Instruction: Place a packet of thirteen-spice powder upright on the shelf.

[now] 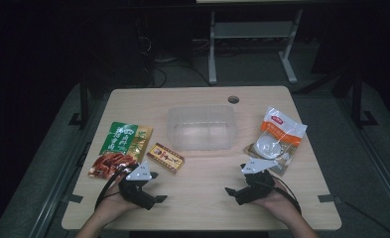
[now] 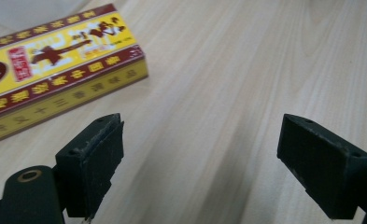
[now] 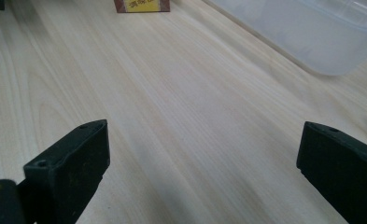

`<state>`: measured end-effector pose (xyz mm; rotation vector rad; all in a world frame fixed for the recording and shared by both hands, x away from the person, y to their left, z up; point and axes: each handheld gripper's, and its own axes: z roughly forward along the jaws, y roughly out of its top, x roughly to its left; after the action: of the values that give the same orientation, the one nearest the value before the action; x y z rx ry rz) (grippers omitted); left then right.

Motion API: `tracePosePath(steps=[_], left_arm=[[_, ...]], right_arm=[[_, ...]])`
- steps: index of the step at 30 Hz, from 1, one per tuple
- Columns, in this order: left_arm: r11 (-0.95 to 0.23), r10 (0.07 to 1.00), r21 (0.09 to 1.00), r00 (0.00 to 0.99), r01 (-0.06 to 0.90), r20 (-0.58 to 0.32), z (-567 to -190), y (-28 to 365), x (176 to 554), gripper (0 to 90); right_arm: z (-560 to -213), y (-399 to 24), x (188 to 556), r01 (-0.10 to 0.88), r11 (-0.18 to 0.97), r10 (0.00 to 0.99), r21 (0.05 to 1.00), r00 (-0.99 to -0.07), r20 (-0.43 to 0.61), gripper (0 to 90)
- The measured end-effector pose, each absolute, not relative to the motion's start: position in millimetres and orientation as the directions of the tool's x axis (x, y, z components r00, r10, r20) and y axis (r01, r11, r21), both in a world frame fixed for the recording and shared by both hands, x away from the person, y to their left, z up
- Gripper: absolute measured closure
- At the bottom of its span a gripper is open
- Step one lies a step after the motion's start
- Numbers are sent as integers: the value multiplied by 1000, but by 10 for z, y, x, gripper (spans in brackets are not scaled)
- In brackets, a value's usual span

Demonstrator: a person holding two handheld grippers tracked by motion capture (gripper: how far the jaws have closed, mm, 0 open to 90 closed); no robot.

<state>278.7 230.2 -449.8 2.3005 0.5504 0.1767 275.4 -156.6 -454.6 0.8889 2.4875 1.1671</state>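
Both my grippers sit low on the bench (image 1: pixel 202 198), left gripper (image 1: pixel 155 187) and right gripper (image 1: pixel 236 179) spread wide, gripping nothing; yellow-and-maroon box (image 1: pixel 165 157) lies just ahead of my left, clear tub (image 1: pixel 201 127) beyond.

The high view looks forward and down over the whole bench (image 1: pixel 207 198) from above the person's side. Each gripper view sits low and close behind its own fingers, facing along the wood. Both share the yellow box (image 2: pixel 55 70) lying ahead of the fingers, as does the high view.
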Motion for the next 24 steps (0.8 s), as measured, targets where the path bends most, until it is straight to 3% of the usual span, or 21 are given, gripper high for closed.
tracePosePath(steps=[6, 10, 24], left_arm=[[-635, 444, 701, 896, 323, -11, -4488, 2337, 2795, 160], [-614, 462, 716, 887, 333, -17, -4428, 2373, 2826, 252], [-550, 574, 737, 819, 393, -9, -4131, 2618, 3146, 883]], right_arm=[[-4544, -1569, 2746, 416, 493, 625, 764, -780, 21, 25], [-4553, -1572, 2750, 415, 492, 625, 765, -781, 21, 25], [-4522, -1527, 2763, 394, 490, 614, 778, -790, 14, 25]])
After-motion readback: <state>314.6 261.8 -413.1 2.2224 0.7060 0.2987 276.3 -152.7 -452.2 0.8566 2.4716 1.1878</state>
